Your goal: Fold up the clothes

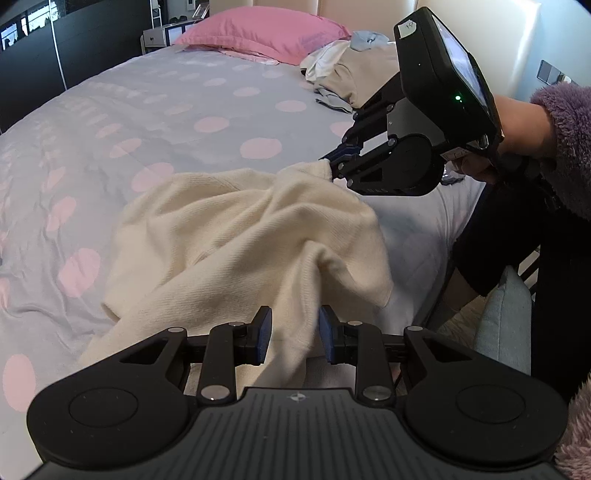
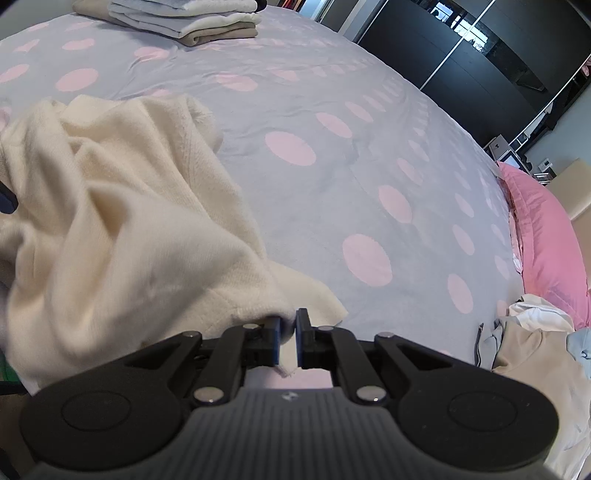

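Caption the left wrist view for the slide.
Right gripper pinches one edge of a cream sweater on the dotted bedspread; left gripper straddles its near fold.

grippers 2 point(image 1: 295, 334) point(image 2: 288, 338) | cream sweater 1 point(image 1: 236, 236) | pink pillow 1 point(image 1: 266, 31) | folded stack 1 point(image 2: 192, 18)

Left gripper point(image 1: 295, 334) angled downward, jaws part-open, cream fabric between the pads. Right gripper point(image 2: 288, 338) angled downward, jaws nearly closed, pinching fabric; hand point(image 1: 517, 140) in fuzzy purple sleeve point(image 1: 565, 147).
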A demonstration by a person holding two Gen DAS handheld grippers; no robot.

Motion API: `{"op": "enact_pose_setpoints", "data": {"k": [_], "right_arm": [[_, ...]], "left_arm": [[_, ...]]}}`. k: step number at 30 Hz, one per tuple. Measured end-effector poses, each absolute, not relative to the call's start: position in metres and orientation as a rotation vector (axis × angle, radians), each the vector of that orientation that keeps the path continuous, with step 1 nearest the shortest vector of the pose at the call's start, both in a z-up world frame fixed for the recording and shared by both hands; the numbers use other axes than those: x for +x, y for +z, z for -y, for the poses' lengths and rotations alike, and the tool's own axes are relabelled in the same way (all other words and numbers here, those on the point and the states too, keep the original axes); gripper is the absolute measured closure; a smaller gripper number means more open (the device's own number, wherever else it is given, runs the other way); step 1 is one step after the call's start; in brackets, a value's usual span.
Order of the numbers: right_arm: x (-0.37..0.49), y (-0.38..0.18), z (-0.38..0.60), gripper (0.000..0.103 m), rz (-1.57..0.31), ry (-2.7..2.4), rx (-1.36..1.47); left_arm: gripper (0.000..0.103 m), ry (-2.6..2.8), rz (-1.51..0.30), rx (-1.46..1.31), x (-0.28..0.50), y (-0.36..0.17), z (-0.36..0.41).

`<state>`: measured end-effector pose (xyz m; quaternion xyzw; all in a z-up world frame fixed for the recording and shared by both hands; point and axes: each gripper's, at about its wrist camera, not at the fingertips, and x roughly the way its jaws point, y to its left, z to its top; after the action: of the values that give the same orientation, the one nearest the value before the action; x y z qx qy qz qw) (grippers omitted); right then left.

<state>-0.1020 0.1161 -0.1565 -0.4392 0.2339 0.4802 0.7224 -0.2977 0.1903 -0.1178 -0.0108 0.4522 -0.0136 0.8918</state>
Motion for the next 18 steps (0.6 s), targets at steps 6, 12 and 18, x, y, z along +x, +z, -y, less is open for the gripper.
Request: {"op": "enact_pose_setpoints", "data": {"k": [6, 12, 18], "right_arm": [[-0.102, -0.157, -0.116, 0.095, -0.516, 1.063, -0.978], [-0.104, -0.157, -0.116, 0.095, -0.513, 1.064, -0.986], [-0.105, -0.157, -0.116, 0.095, -0.513, 1.067, -0.994]], "left_arm": [[0.057, -0.059, -0.933, 0.001, -0.299, -0.117, -0.185], [0.057, -0.08, -0.952, 0.029, -0.295, -0.124, -0.173], [0.065, -0.043, -1.011, 0.134, -0.284, -0.144, -0.159]]}}
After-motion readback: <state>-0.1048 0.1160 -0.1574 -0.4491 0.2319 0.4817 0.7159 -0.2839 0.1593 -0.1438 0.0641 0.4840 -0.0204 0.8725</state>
